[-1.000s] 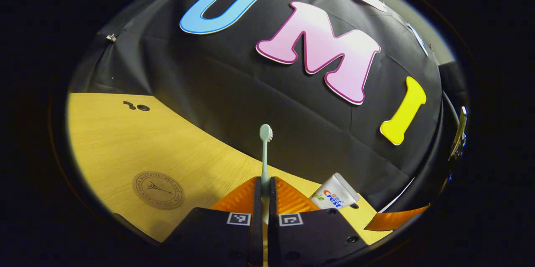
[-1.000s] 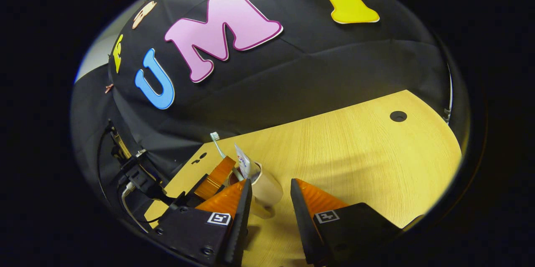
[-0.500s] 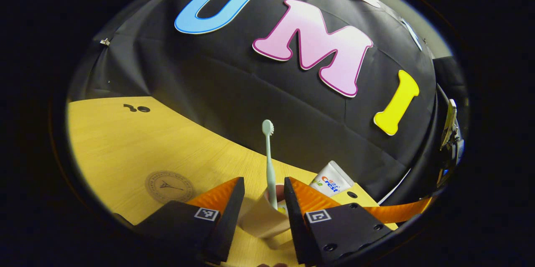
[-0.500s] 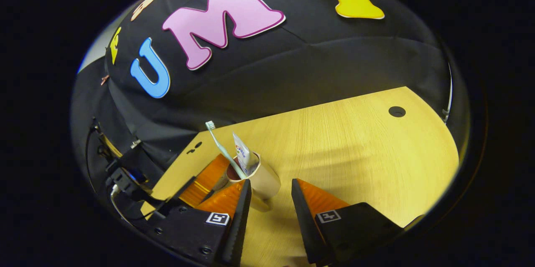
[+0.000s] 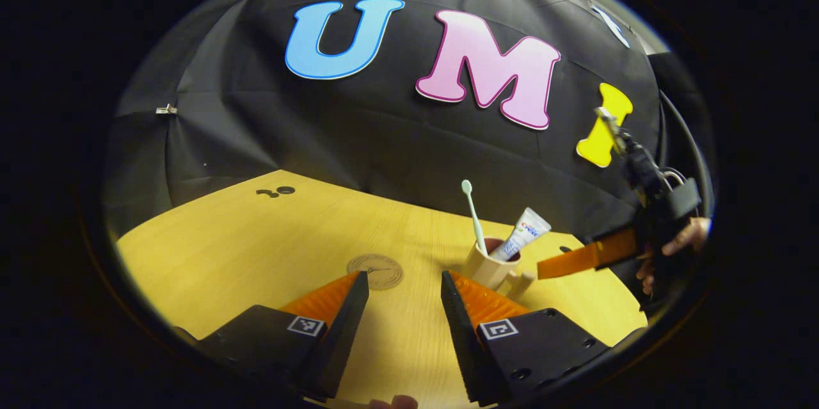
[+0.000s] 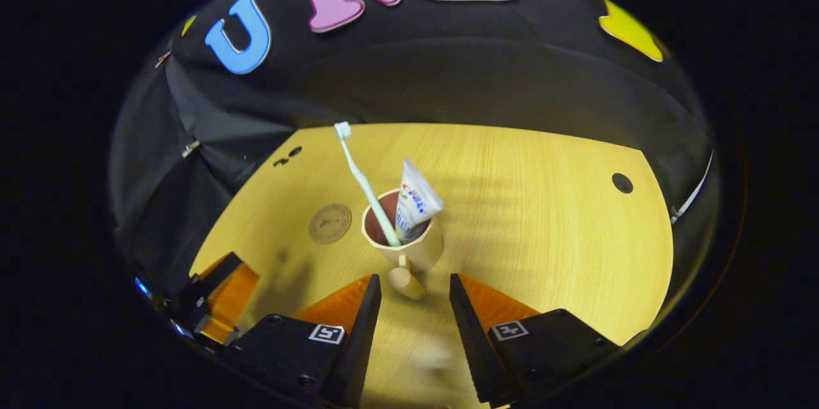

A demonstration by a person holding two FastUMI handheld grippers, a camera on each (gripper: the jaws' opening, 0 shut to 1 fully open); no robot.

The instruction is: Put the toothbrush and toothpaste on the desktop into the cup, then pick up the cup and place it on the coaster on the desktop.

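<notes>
A beige cup (image 6: pixel 416 250) stands upright on the wooden desk, its handle (image 6: pixel 405 281) pointing at my right gripper (image 6: pixel 414 284). That gripper is open, with the handle just ahead of its fingertips. A pale green toothbrush (image 6: pixel 366 184) and a white toothpaste tube (image 6: pixel 413 202) lean inside the cup. A round brown coaster (image 6: pixel 330 223) lies to the cup's left. My left gripper (image 5: pixel 402 281) is open and holds nothing; the coaster (image 5: pixel 375 270) lies just ahead of it, and the cup (image 5: pixel 487 266) with toothbrush (image 5: pixel 473 214) and toothpaste (image 5: pixel 526 237) stands to its right.
The desk (image 6: pixel 544 230) has a cable hole (image 6: pixel 621 182) at the right and small holes (image 5: pixel 276 191) at the far left. Black cloth hangs behind the desk. A hand (image 5: pixel 686 236) holds the right gripper (image 5: pixel 579 260) beside the cup. The left gripper (image 6: pixel 217 294) sits at the desk's near-left edge.
My left gripper opened, let the toothbrush drop into the cup and drew back from it. My right gripper rose and tilted down over the cup, staying open.
</notes>
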